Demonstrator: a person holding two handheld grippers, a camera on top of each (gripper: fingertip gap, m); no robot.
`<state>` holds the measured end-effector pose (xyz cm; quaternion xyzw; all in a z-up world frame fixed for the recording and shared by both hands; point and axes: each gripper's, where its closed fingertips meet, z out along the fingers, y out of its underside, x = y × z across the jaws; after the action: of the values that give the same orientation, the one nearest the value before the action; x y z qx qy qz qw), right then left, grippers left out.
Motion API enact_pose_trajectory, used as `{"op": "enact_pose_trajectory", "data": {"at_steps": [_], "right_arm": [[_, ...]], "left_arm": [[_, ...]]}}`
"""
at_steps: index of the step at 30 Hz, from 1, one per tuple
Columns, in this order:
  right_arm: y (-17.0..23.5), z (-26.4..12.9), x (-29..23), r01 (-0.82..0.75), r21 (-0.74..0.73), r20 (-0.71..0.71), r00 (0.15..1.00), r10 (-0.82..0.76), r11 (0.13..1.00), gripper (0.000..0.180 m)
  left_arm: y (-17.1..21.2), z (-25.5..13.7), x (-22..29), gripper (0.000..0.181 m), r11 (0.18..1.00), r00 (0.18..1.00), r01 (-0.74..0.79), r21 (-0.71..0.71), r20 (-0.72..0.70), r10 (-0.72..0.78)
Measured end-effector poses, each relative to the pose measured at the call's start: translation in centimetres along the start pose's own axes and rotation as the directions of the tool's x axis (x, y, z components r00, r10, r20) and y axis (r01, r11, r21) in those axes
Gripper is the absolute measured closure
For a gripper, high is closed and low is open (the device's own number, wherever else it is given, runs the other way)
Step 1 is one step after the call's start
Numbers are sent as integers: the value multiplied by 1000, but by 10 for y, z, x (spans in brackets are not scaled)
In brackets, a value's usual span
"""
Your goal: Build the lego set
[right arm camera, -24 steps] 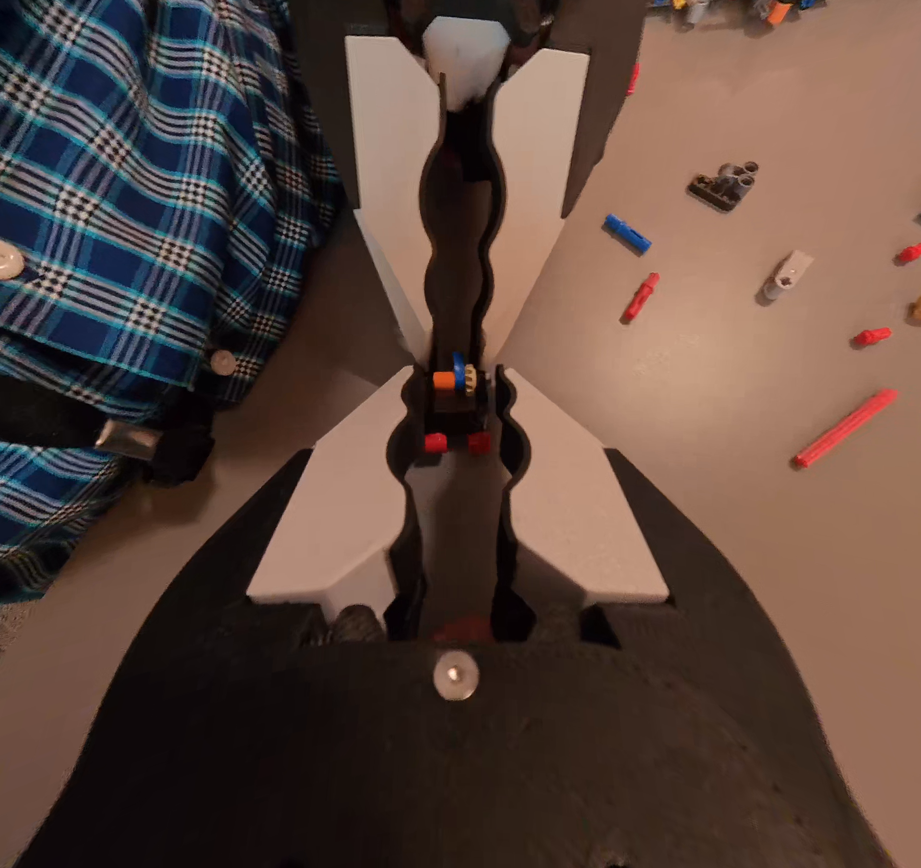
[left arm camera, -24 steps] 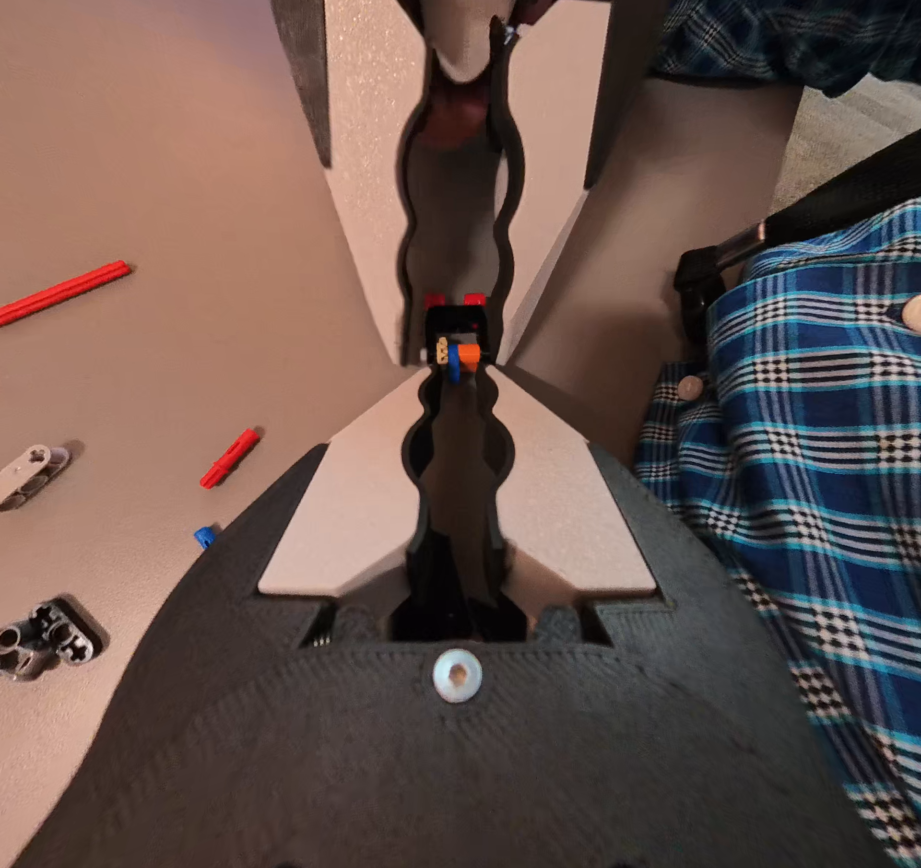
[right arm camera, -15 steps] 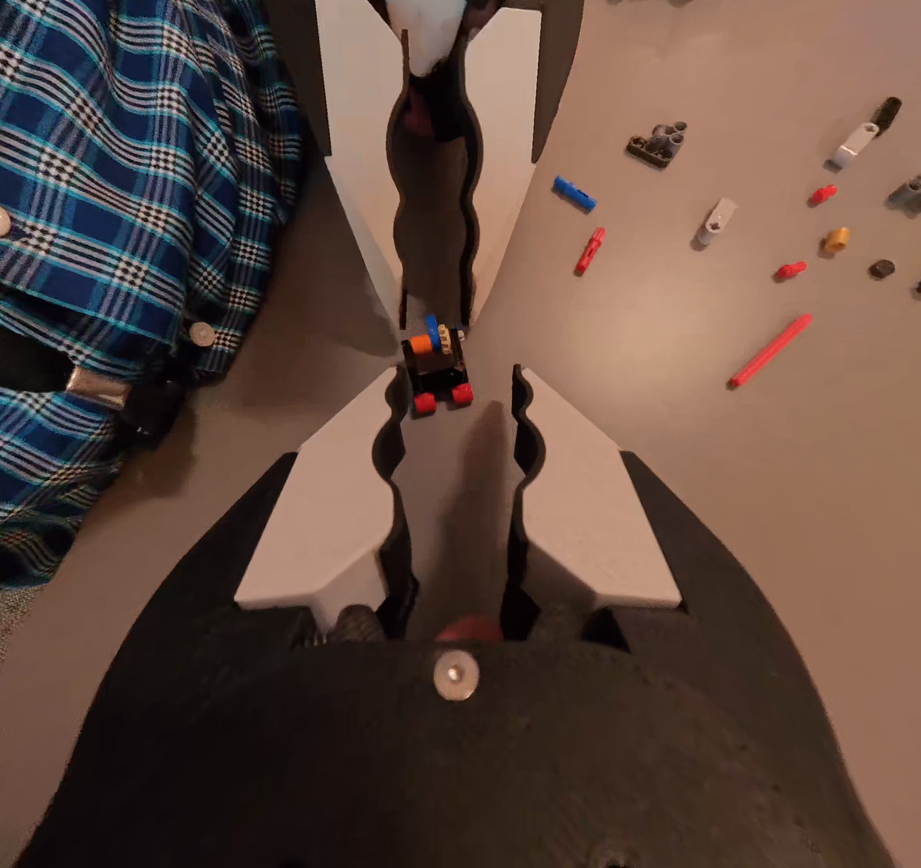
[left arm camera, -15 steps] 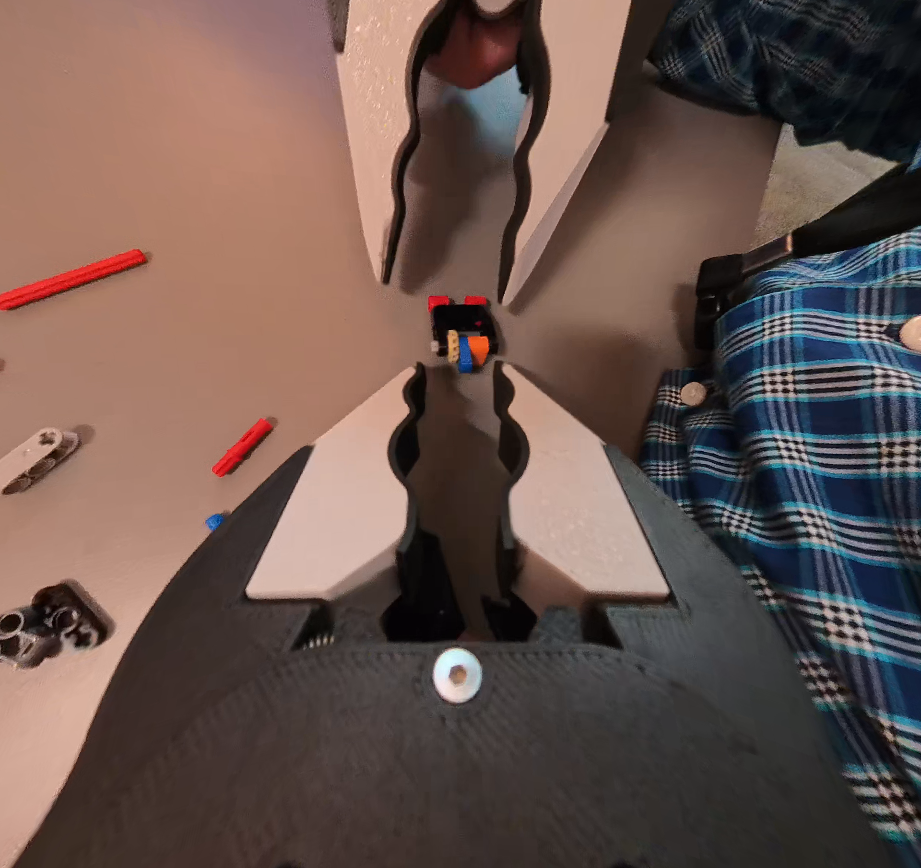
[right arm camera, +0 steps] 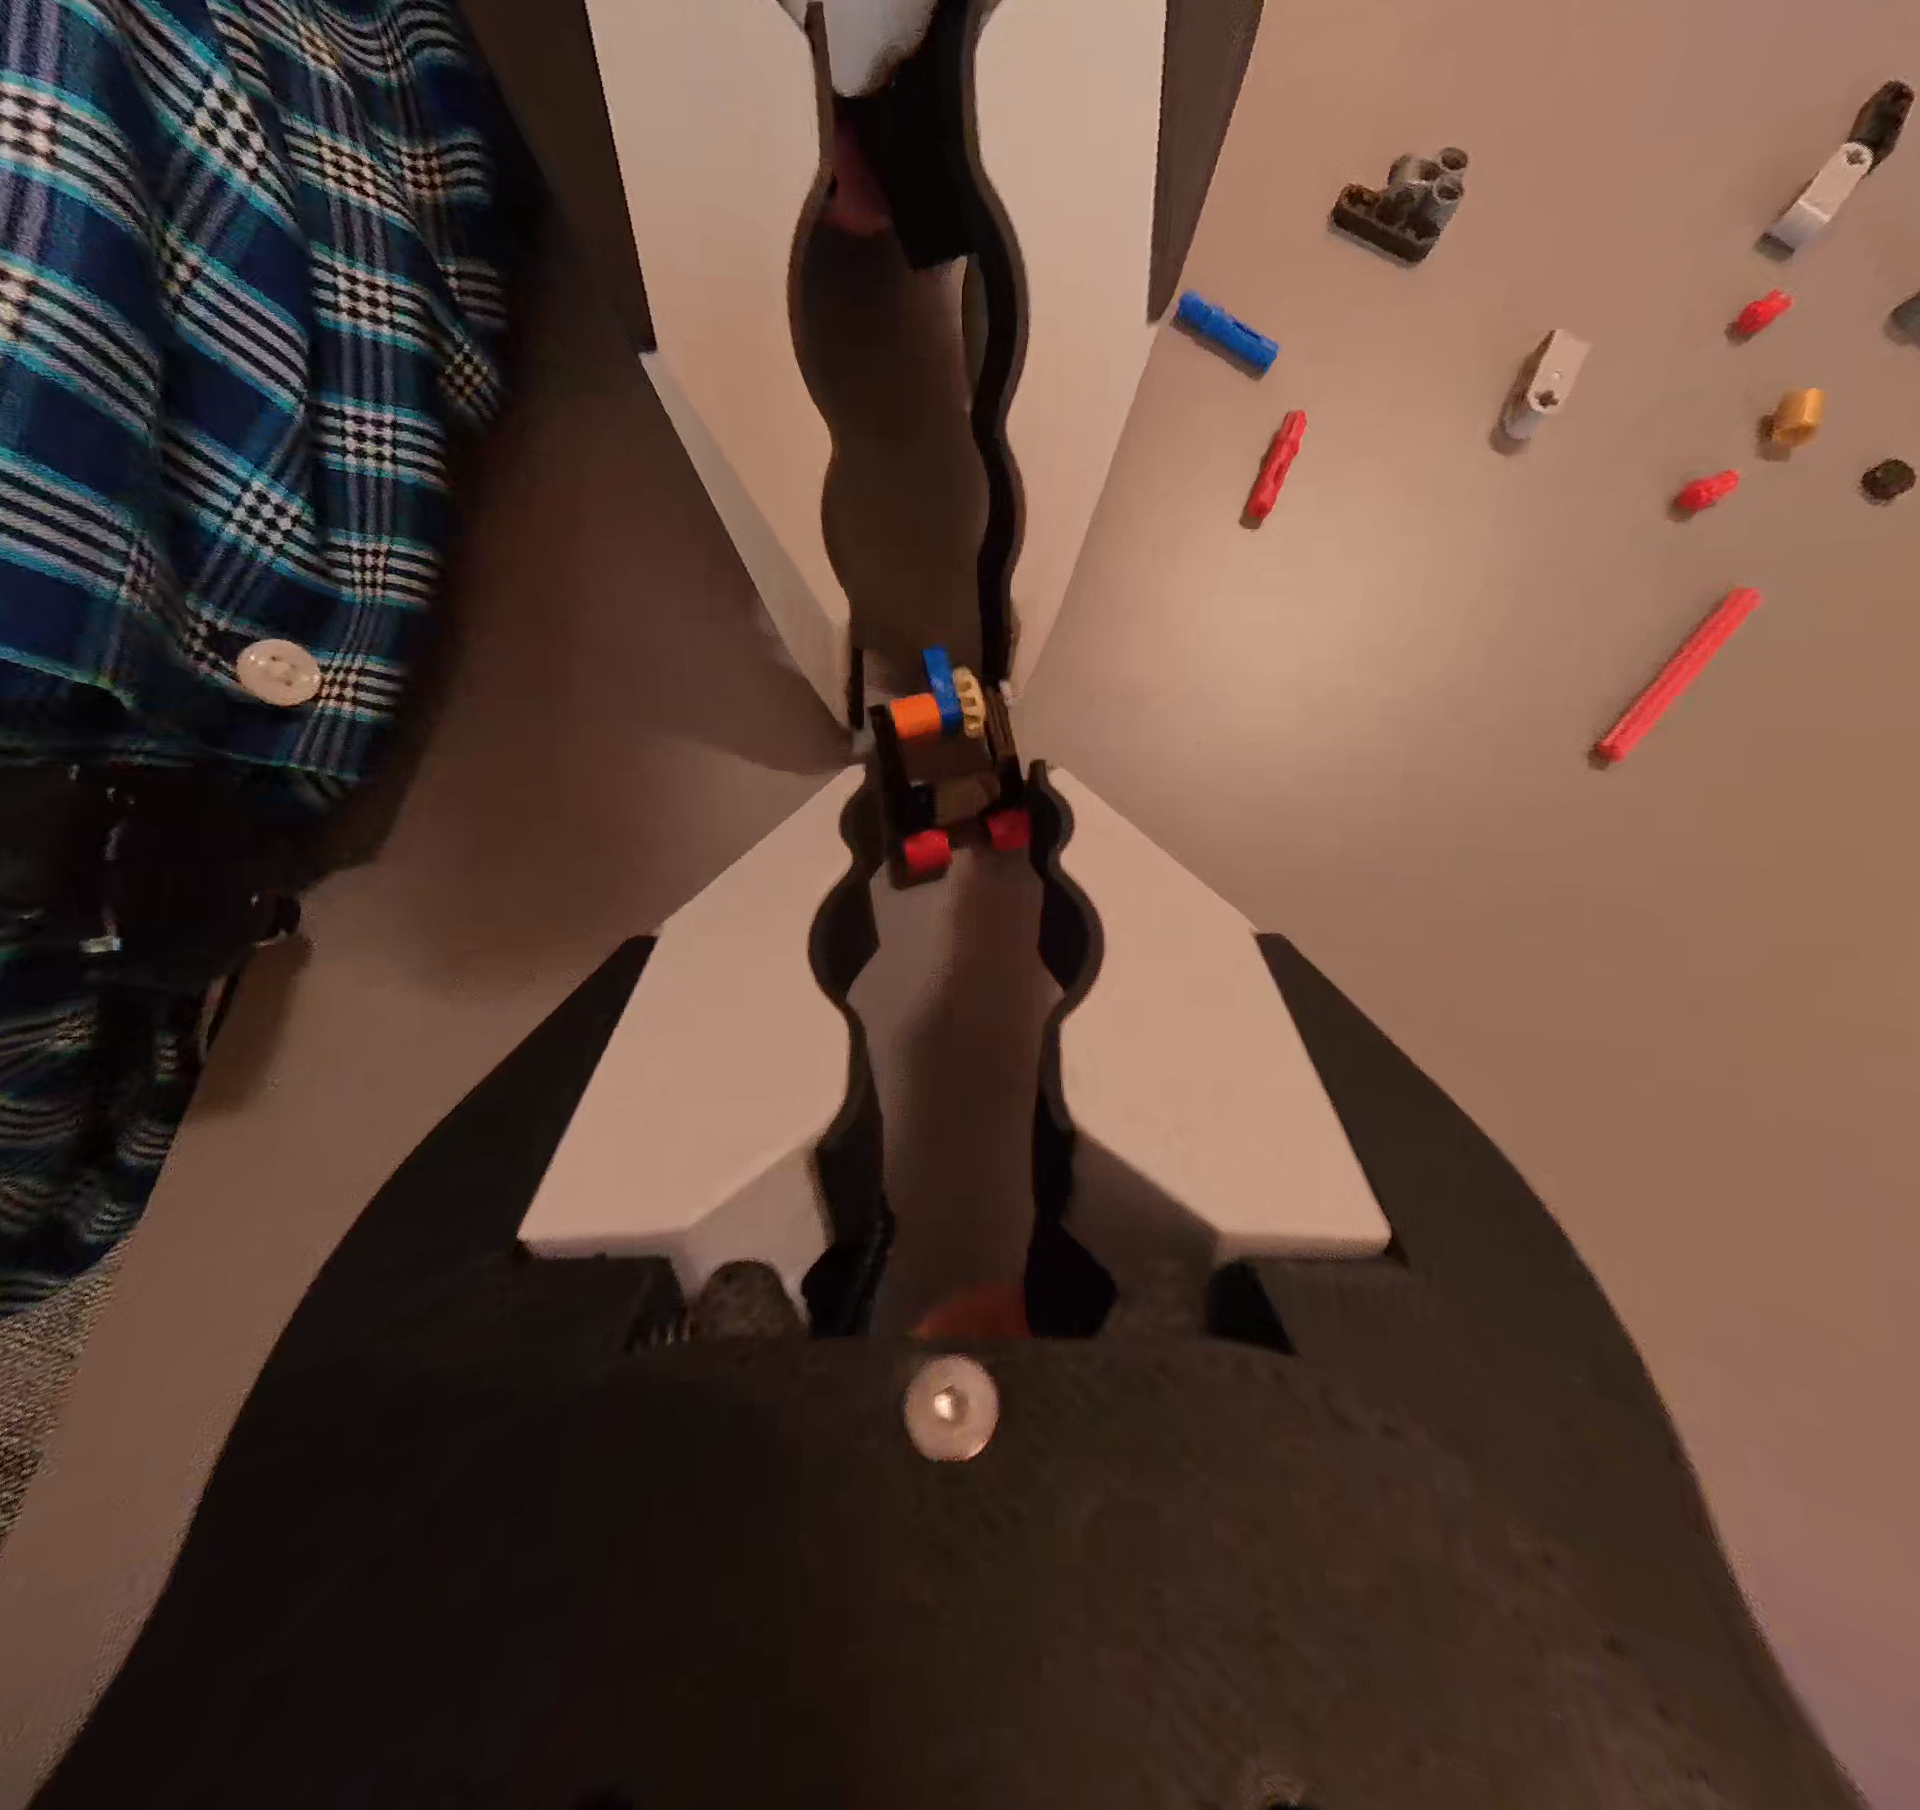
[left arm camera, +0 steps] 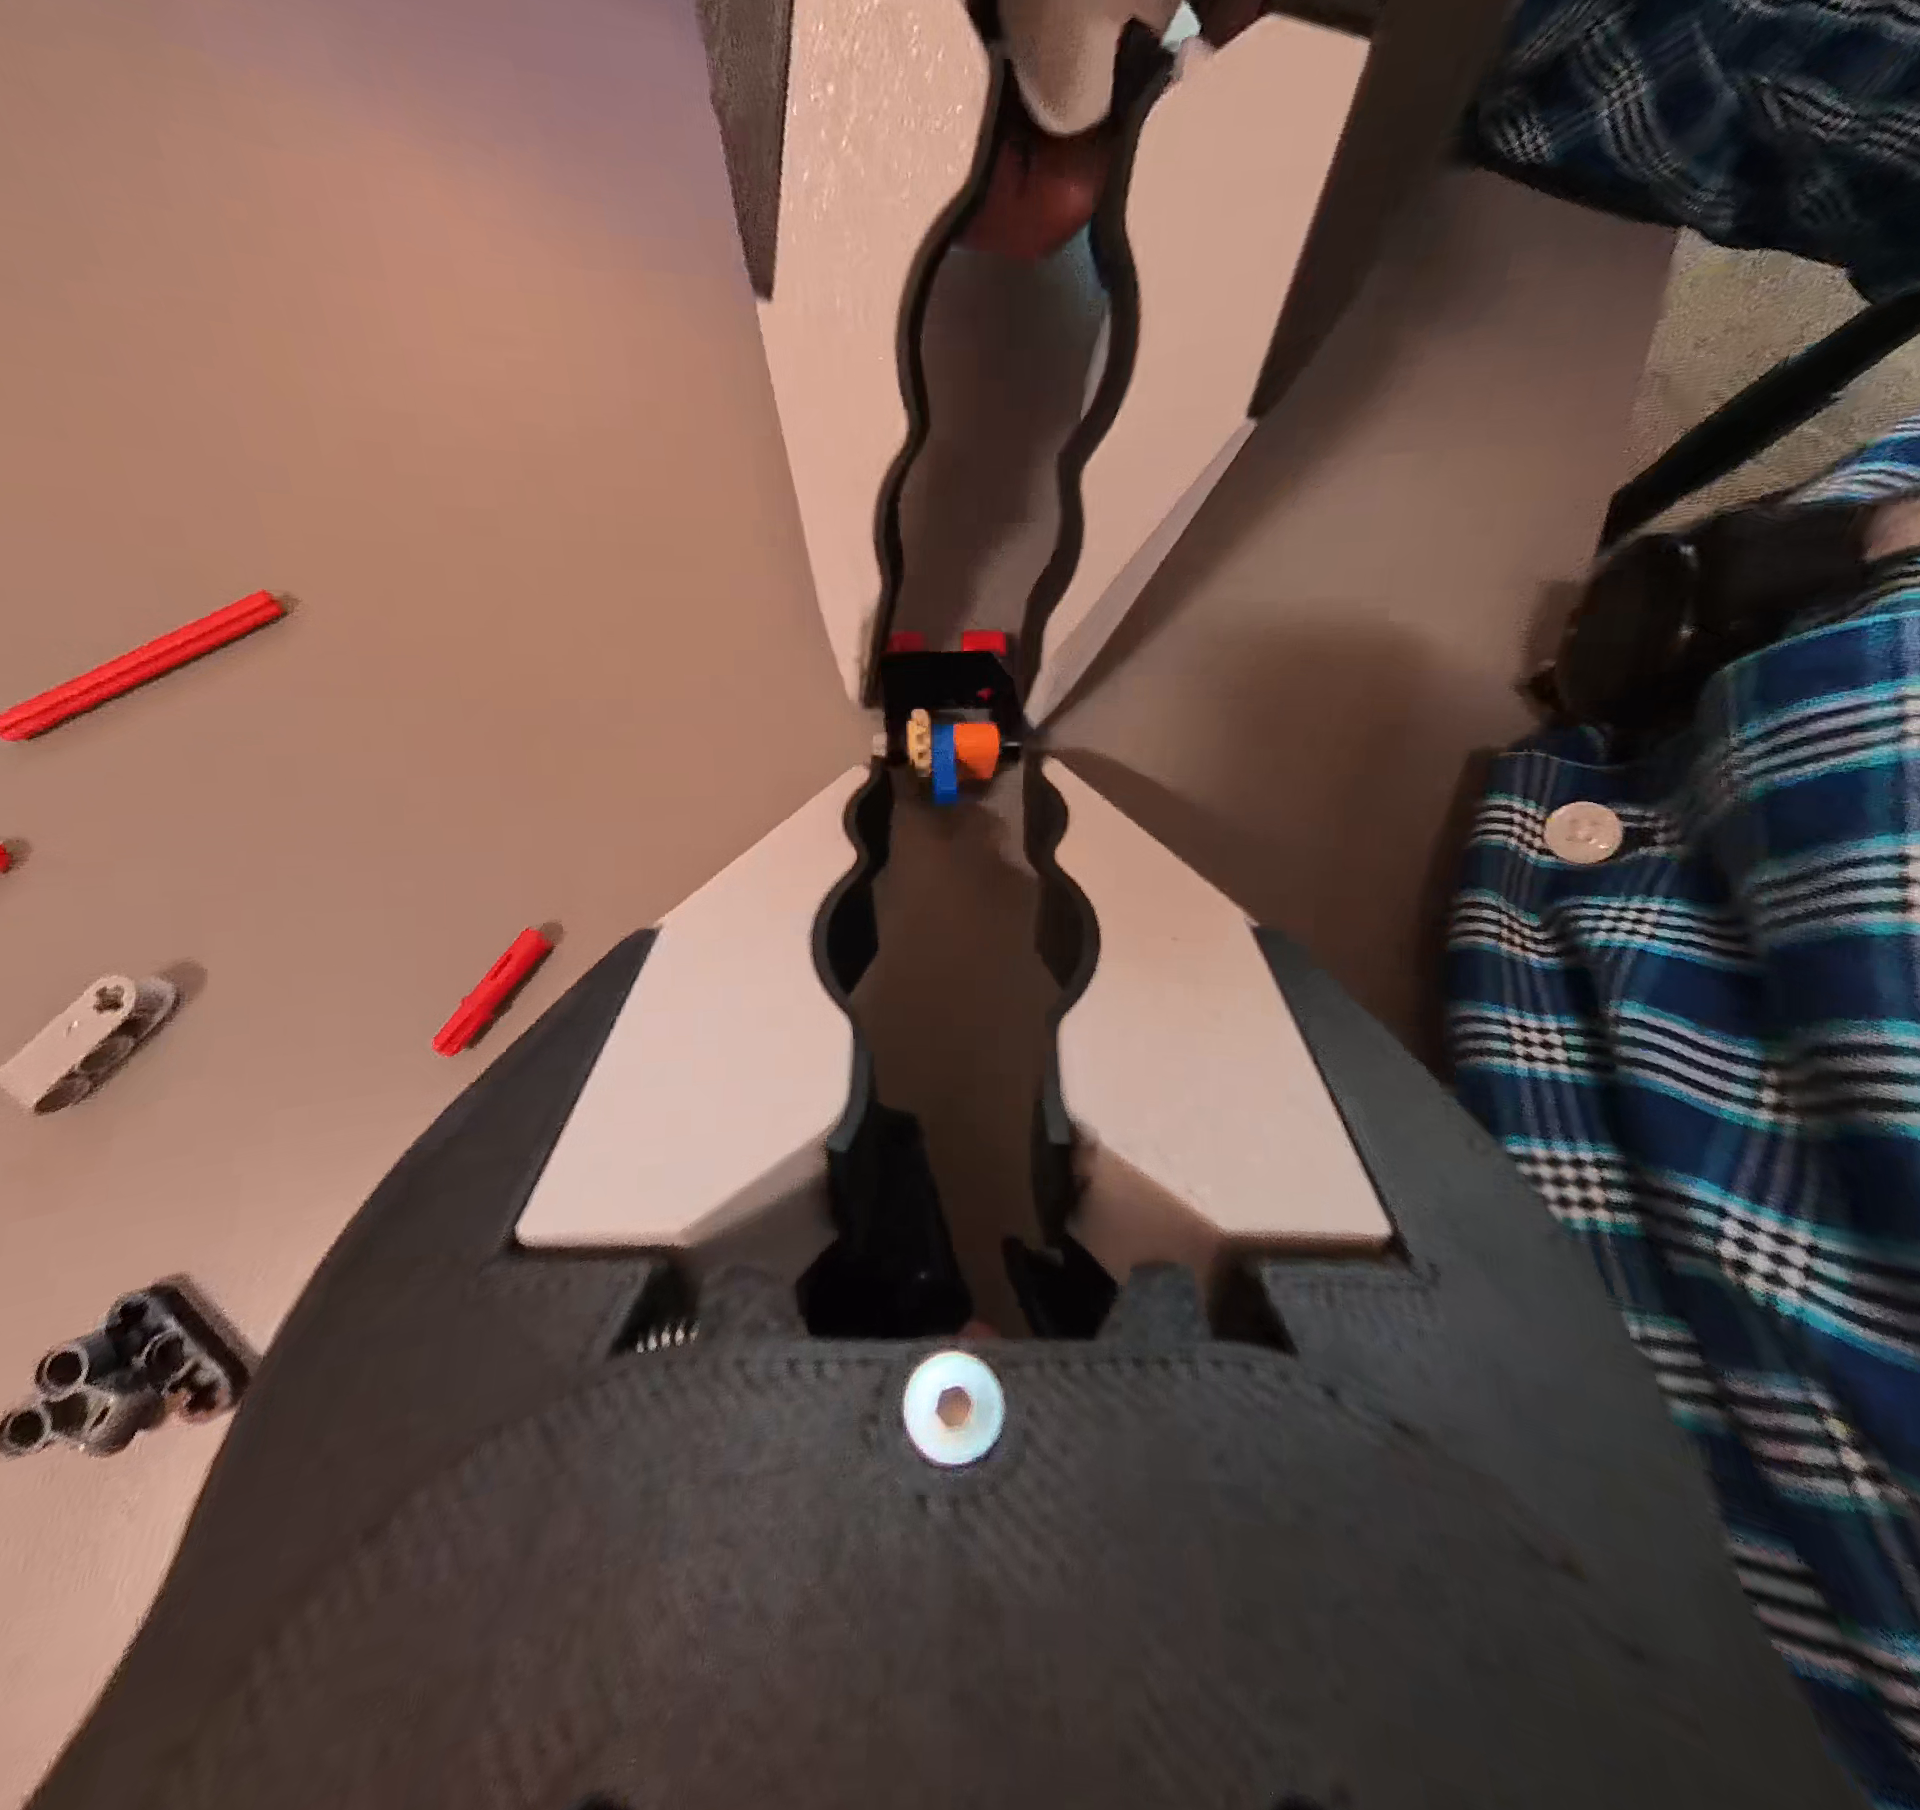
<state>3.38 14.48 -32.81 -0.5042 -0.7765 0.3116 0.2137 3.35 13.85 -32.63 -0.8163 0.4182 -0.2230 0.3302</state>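
A small lego assembly (left arm camera: 948,721), a black frame with two red pins and an axle carrying orange, blue and tan parts, sits between my two grippers, which face each other tip to tip. My left gripper (left arm camera: 951,773) is closed on the axle end of it. My right gripper (right arm camera: 951,778) is closed on the black frame by the red pins; the assembly (right arm camera: 940,773) looks slightly tilted there. The right gripper (left arm camera: 948,695) comes in from the top of the left wrist view, and the left gripper (right arm camera: 930,706) from the top of the right wrist view.
Loose pieces lie on the tan table (left arm camera: 364,306): a long red axle (right arm camera: 1678,674), a short red pin (right arm camera: 1276,467), a blue pin (right arm camera: 1226,332), a light grey connector (left arm camera: 83,1043), a dark grey connector (left arm camera: 114,1371) and a yellow bush (right arm camera: 1795,415). A person in a plaid shirt (left arm camera: 1683,1085) sits at the table edge. Only a small space, under 4 cm, lies between the two pairs of fingers. Both grippers' tips are roughly 12 cm from the light grey connector (left arm camera: 83,1043). My right wrist view (right arm camera: 1547,359) looks at it from another angle.
Both grippers held the assembly, then opened and drew apart, leaving it on the table. Now both have moved back in and closed on it again.
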Motion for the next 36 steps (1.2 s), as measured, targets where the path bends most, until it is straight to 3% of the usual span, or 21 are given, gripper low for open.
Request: {"op": "enact_pose_trajectory", "data": {"at_steps": [5, 9, 12, 16, 20, 22, 26, 30, 36], "right_arm": [[-10, -7, 3, -41, 85, 16, 999, 40, 996, 157], [-34, -30, 10, -121, 269, 70, 992, 106, 956, 158], [-53, -48, 15, -218, 411, 168, 973, 162, 885, 158], [-73, -64, 15, -266, 496, 240, 957, 164, 827, 158], [-94, -80, 15, -319, 567, 314, 936, 159, 760, 158], [-100, -85, 16, -340, 588, 342, 927, 155, 734, 157], [-108, -83, 12, -333, 571, 353, 925, 142, 750, 158], [-114, -76, 3, -322, 526, 376, 918, 124, 787, 158], [-121, -73, -2, -311, 476, 402, 909, 111, 823, 158]], "left_arm": [[-13, -10, 1, 153, 994, 999, 48, 102, -20, -46], [-40, -32, 0, 150, 969, 1000, 18, 247, -8, -17], [-53, -45, -8, 148, 955, 997, -40, 294, 72, 20], [-68, -67, -23, 143, 934, 976, -117, 336, 211, 46], [-82, -82, -21, 143, 894, 897, -340, 292, 385, 216], [-88, -90, -20, 151, 861, 834, -442, 250, 469, 292], [-91, -99, -16, 162, 830, 784, -517, 209, 505, 361], [-92, -109, -15, 153, 816, 774, -536, 218, 513, 372], [-87, -115, -5, 158, 743, 706, -649, 165, 495, 506]]}}
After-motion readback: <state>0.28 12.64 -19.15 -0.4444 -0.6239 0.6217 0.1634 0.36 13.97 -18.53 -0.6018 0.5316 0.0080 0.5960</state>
